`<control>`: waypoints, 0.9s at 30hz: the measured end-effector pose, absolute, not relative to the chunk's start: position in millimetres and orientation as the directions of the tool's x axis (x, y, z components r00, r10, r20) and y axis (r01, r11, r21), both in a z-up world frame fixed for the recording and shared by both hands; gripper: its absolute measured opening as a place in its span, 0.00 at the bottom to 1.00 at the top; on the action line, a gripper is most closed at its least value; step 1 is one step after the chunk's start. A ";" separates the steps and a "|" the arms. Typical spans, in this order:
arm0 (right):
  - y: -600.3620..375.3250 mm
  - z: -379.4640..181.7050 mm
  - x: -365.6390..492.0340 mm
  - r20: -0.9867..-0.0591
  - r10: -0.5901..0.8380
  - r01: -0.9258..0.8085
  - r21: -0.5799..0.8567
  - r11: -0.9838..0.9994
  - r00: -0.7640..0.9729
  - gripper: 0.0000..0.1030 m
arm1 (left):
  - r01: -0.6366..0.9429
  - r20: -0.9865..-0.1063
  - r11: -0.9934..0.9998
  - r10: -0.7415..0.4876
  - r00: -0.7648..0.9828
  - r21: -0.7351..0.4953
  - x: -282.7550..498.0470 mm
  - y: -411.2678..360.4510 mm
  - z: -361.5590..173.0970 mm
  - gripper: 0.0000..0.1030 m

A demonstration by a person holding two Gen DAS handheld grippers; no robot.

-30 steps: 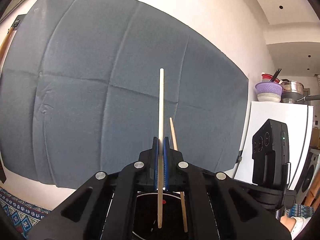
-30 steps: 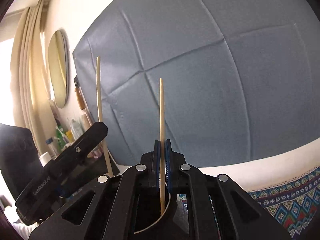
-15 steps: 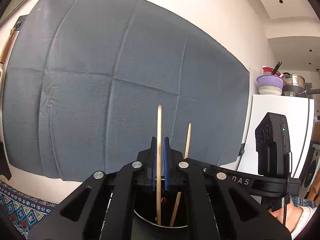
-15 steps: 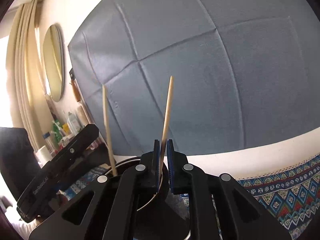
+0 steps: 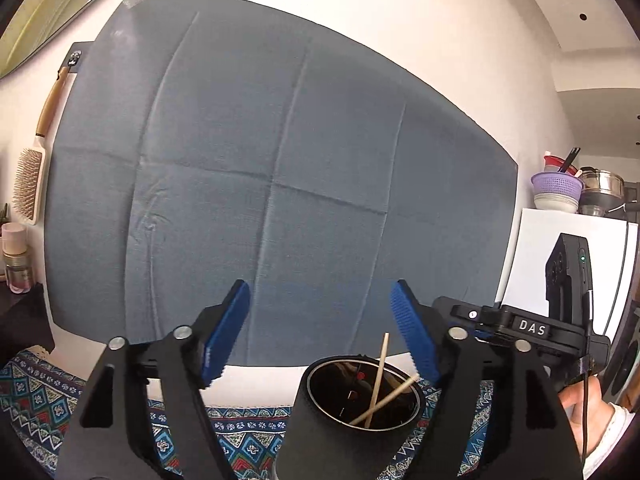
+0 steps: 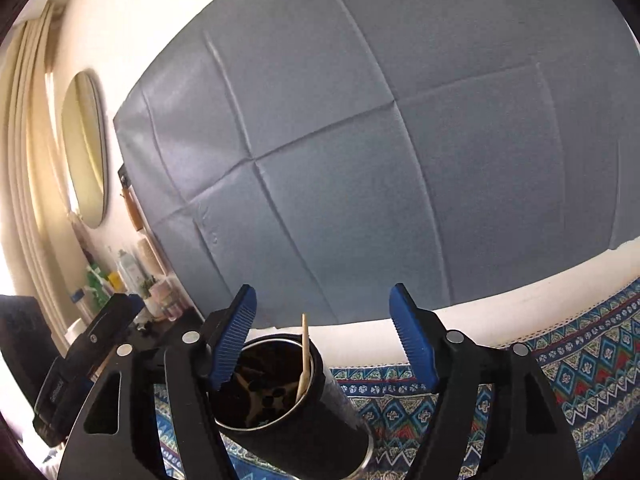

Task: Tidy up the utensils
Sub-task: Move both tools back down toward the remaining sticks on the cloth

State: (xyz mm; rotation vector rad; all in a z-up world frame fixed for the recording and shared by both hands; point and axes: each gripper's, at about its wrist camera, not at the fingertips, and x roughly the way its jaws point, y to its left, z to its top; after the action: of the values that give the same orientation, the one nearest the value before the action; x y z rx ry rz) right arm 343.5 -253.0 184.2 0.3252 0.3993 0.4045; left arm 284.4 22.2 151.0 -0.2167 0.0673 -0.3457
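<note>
Both grippers' jaws were opening, blue ribbed pads spread wide, nothing between them. Left gripper point(image 5: 320, 328) sat just behind and above the black cylindrical metal-lined holder cup point(image 5: 320, 408); right gripper point(image 6: 322, 332) also hovered near it, cup offset toward its left pad. Two thin pale wooden chopsticks point(image 5: 378, 384) stood inside the cup, crossed, leaning on the rim; the right wrist view showed only one stick point(image 6: 304, 356) clearly, the other hidden or lost in the dark interior. Cup stood on a blue patterned cloth point(image 5: 244, 436) covering the desk, in front of a grey-blue creased fabric sheet point(image 5: 280, 184) hung on the wall. The other gripper's body, marked DAS point(image 5: 532, 326), showed at right in the left wrist view, with the person's hand point(image 5: 584, 412) gripping it.

Judged step: release and clear out after dropping the sticks in.

How to do it well:
- hold the jaws wide until the pads are well clear of the stick tips
- pull back and up, not sideways; the upright stick rises close to the pads and a sideways brush could flick it out or tip the cup
- keep the two grippers from bumping, they're close together
- check both sticks settled below the rim lean point before going for the next utensil

No other utensils visible here.
</note>
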 end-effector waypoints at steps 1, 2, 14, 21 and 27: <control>-254.8 188.3 340.6 -0.310 0.431 -0.306 0.379 0.873 0.847 0.69 | 0.327 -0.037 0.918 -0.343 0.938 -0.224 283.0 24.4 152.5 0.81; -256.6 191.6 337.5 -0.314 0.425 -0.298 0.378 0.876 0.849 0.73 | 0.324 -0.045 0.920 -0.341 0.939 -0.221 281.0 26.1 154.0 0.86; -281.3 204.7 312.0 -0.453 0.360 -0.164 0.416 0.894 0.815 0.86 | 0.200 -0.216 0.954 -0.248 0.944 -0.222 267.5 39.9 156.4 0.94; -300.4 198.5 296.7 -0.526 0.307 -0.080 0.409 0.909 0.793 0.86 | 0.066 -0.414 0.983 -0.132 0.900 -0.169 270.0 39.9 140.6 0.94; -315.7 183.8 283.2 -0.619 0.259 -0.007 0.379 0.925 0.741 0.86 | 0.081 -0.495 0.994 -0.104 0.863 -0.069 260.8 26.1 125.3 0.94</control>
State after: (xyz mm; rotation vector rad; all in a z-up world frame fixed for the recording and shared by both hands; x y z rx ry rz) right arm 283.2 -315.7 183.8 0.3682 0.7248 0.1494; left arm 260.8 26.1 125.3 -0.0462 0.5214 -0.0972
